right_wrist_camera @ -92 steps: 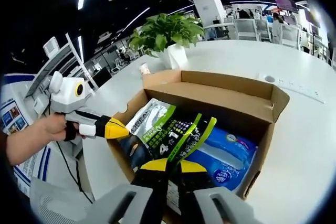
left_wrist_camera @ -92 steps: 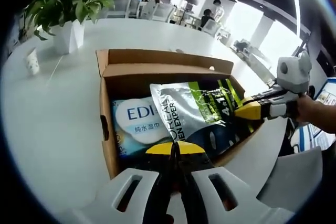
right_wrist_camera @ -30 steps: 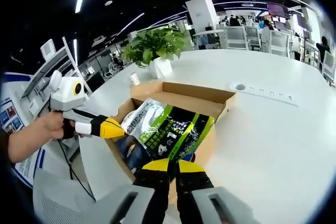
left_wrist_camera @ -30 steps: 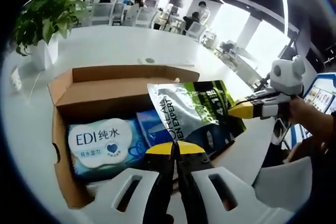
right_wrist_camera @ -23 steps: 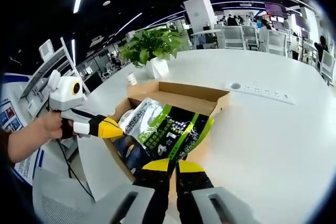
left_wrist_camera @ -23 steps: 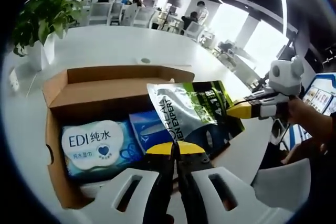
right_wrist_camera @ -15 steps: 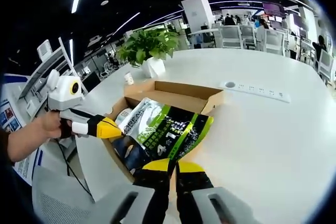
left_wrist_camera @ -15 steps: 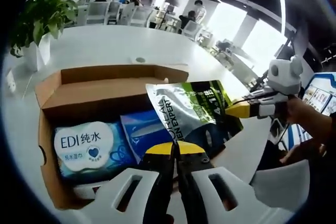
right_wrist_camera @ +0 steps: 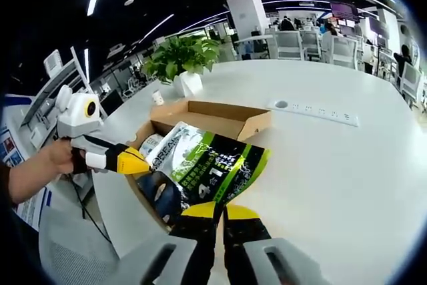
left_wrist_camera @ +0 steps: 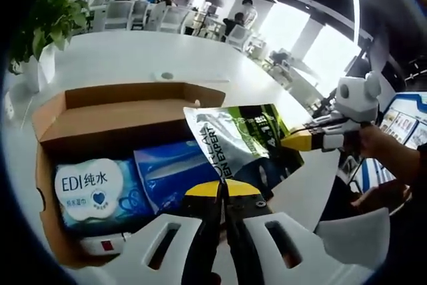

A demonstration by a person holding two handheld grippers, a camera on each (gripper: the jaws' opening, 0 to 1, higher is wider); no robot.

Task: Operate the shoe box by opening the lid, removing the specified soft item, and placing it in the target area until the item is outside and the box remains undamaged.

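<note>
Silver, green and black, a soft plastic pouch [left_wrist_camera: 240,141] is held above the open brown cardboard shoe box [left_wrist_camera: 127,101] on the white worktop [right_wrist_camera: 333,165]. The left hand-held gripper [left_wrist_camera: 222,191] is clamped on its 6 o'clock edge; the right hand-held gripper [right_wrist_camera: 213,210] is closed on its 3 o'clock edge. A blue wet-wipes pack [left_wrist_camera: 93,188] is left inside.

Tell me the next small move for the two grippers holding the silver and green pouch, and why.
Probably carry the silver and green soft pouch sideways onto the bare white table. Both the left gripper and the right gripper are shut on its edges, and it hangs above the open brown cardboard box, clear of the blue wipe packs.
</note>
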